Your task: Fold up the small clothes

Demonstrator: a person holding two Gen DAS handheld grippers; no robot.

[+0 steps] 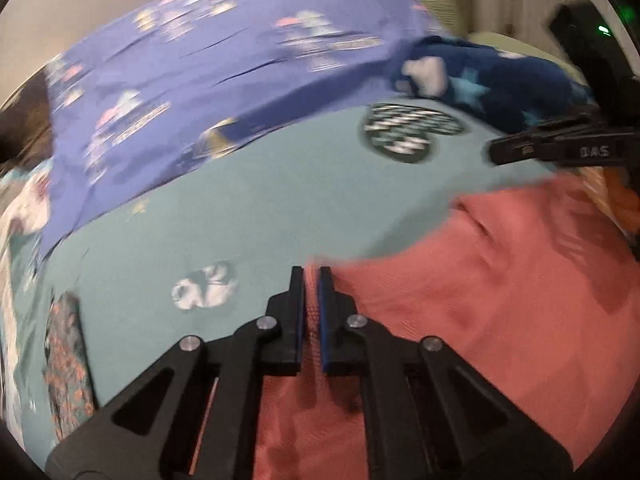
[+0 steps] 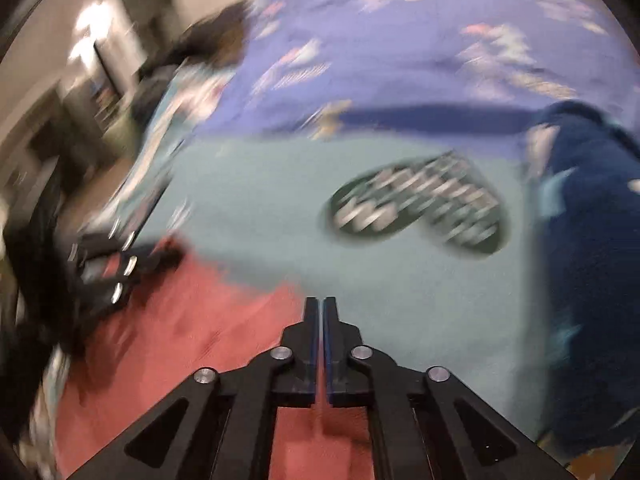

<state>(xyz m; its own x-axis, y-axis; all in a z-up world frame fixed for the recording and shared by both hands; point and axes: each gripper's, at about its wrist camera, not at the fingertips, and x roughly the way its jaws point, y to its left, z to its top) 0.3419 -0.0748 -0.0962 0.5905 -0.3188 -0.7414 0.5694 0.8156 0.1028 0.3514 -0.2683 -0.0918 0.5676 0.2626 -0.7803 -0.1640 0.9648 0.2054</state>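
Both grippers have a pinch on the same salmon-pink garment (image 1: 480,300). The left gripper (image 1: 311,276) is nearly closed, with a ridge of pink cloth showing between its pads. The right gripper (image 2: 322,306) is fully closed at the garment's edge; pink shows below its fingers, so I'd guess it holds a thin layer, but the blur stops me being sure.

The pink piece lies on a teal bedsheet (image 1: 260,200) with heart prints, one dark heart patch (image 1: 412,132) just beyond it. This looks like the lift-and-carry part of a fold. To do it well I'd keep both pinches level and taut so the edge travels as one straight line, then lay it down onto the rest of the cloth before letting go.

For room, the teal stretch ahead is open. Farther back a purple printed cloth (image 1: 224,76) is draped across, and a dark blue starry fleece (image 1: 500,80) is piled toward the right. Near the bed's left edge sits a small floral-patterned item (image 1: 66,364). Stay short of those so nothing gets dragged along.
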